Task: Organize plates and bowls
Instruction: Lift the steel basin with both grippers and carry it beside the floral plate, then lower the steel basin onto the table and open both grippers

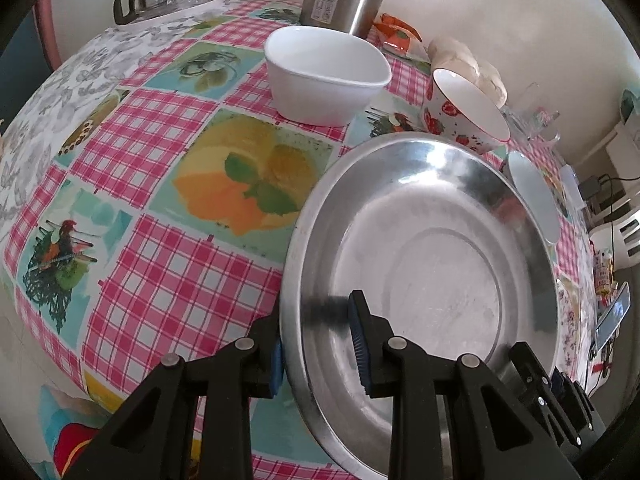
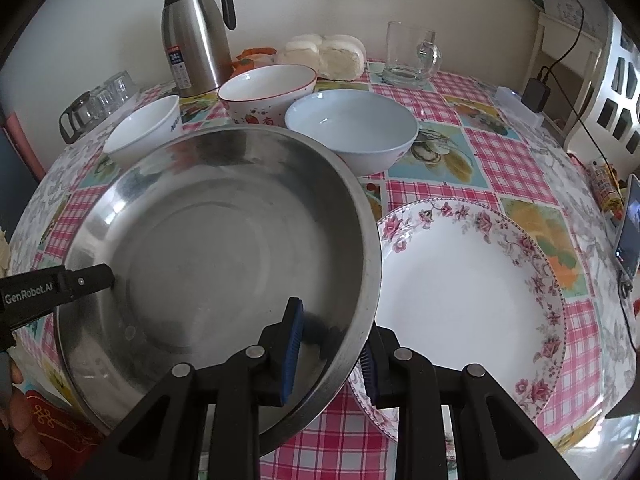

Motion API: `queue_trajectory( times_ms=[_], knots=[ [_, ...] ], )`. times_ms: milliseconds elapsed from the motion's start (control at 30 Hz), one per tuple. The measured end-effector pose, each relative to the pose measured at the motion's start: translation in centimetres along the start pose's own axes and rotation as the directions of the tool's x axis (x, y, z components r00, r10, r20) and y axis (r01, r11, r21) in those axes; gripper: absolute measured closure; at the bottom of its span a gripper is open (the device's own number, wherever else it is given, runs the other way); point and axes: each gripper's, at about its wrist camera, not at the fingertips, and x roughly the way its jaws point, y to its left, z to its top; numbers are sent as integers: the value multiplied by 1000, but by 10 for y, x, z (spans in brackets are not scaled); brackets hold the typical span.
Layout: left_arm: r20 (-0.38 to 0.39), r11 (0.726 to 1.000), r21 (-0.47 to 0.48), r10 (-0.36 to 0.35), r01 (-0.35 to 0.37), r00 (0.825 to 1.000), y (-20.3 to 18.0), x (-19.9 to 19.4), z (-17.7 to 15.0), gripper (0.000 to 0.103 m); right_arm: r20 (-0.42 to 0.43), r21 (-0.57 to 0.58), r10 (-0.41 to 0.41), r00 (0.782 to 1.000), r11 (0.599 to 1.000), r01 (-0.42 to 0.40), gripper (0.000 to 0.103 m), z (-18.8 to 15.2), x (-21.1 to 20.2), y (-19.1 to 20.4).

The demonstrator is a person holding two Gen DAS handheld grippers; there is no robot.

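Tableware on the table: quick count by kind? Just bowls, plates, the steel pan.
Bowls: 3 – white bowl, strawberry bowl, pale blue bowl
Plates: 1 – floral plate
Steel pan: 1 – steel pan, rim clamped by the left gripper and right gripper
Total: 5

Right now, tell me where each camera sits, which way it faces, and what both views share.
Left wrist: on the left gripper, looking steeply down; its jaws clamp the steel basin's left rim; beyond, the white bowl.
Right wrist: on the right gripper, looking down at the basin's right rim, the floral plate beside it; the left gripper's finger and a hand show.
Shared: basin, white bowl, strawberry bowl, steel flask, checked tablecloth.
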Motion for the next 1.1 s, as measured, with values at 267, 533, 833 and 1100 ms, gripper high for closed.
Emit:
queue_trajectory(
  times_ms=[267, 533, 833, 1100],
  knots=[
    [-1, 1000, 14, 2, -2, 1000, -1, 1, -1, 74, -7, 11, -4, 1000, 1000, 4, 74, 0, 0, -2],
    [21, 1000, 10, 4, -4, 1000, 0, -7, 0, 71, -20, -1, -28, 999, 1000, 28, 54, -1, 1, 0],
    [84, 998, 42, 32, -36, 996, -6, -20, 2, 47, 32, -15, -16, 999, 1000, 17, 40, 2, -11, 4],
    [57, 995, 72, 59, -63, 997, -9, -14, 0, 36, 67, -13, 3, 998, 1000, -2, 18, 6, -15, 4]
  ],
)
